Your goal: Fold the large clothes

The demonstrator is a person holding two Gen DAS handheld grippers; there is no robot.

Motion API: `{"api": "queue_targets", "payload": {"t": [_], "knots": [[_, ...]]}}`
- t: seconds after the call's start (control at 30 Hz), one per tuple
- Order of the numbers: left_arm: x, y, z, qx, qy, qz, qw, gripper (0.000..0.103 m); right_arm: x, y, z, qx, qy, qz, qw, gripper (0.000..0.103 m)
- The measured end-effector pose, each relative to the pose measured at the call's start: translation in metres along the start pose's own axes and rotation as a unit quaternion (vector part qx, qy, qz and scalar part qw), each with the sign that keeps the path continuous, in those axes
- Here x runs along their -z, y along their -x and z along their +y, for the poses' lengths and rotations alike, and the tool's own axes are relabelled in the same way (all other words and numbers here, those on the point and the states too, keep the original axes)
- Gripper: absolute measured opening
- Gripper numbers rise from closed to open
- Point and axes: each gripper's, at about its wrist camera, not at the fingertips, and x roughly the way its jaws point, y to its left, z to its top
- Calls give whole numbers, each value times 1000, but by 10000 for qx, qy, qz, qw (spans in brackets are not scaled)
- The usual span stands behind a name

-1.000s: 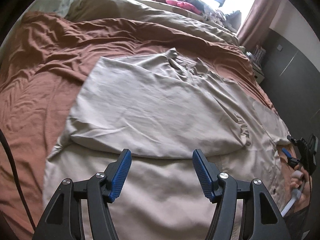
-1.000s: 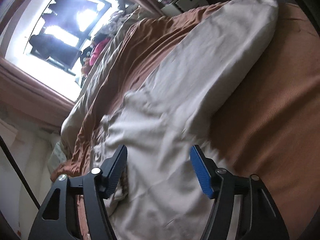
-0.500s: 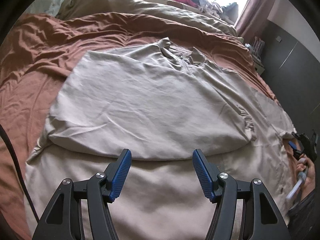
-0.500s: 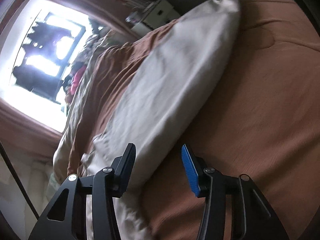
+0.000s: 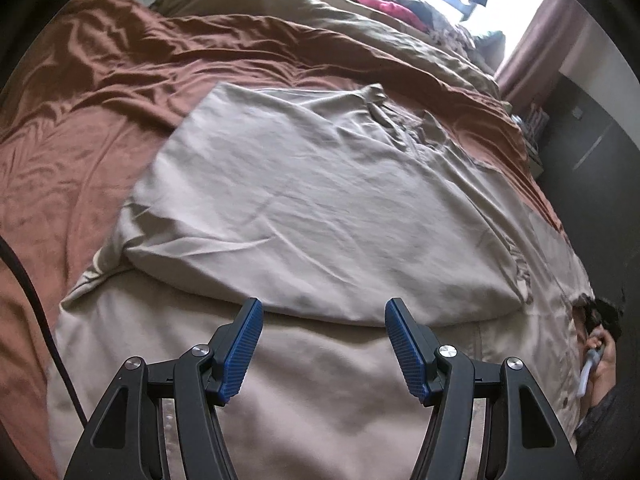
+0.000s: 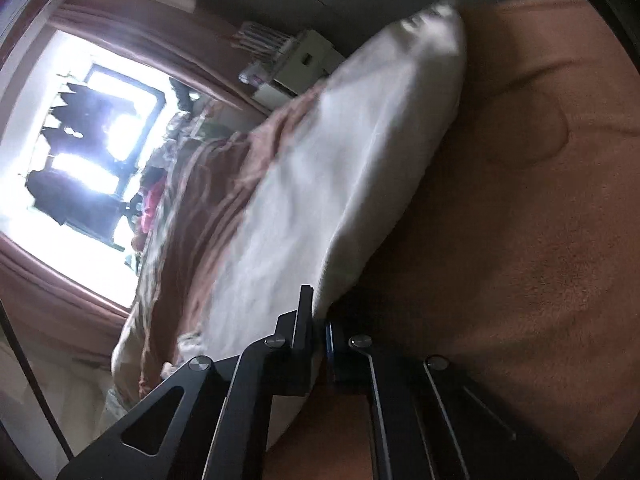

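The left gripper is seen pitched steeply down over the near part of a beige garment, jaws held well apart with nothing between them, the blue pads clear of the cloth. The right gripper is angled more shallowly and rolled to one side; its jaws have just been closing and are now pressed together on the garment's edge, a thin fold of pale cloth pinched between them. In the left wrist view this gripper is glimpsed at the garment's right edge, with a hand on its handle. The garment is spread on a bed covered by a rust-brown sheet; its upper layer is folded over the lower, the rounded fold edge lying just beyond the left gripper. The cloth is lightly creased, with a collar-like bunch at the garment's far end. Buttons are visible along the garment's right edge. Beyond the garment lies a tan duvet.
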Motion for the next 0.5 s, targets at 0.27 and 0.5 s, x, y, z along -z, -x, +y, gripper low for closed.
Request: {"api": "queue_targets", "payload": {"t": [0.27, 0.5], "knots": [[-5, 12, 6, 225, 293, -145, 9992, 65, 27, 50, 89, -776, 805, -172, 9936, 1], [-5, 25, 5, 388, 419, -257, 9980, 65, 70, 72, 155, -1272, 1458, 233, 9808, 1]]}}
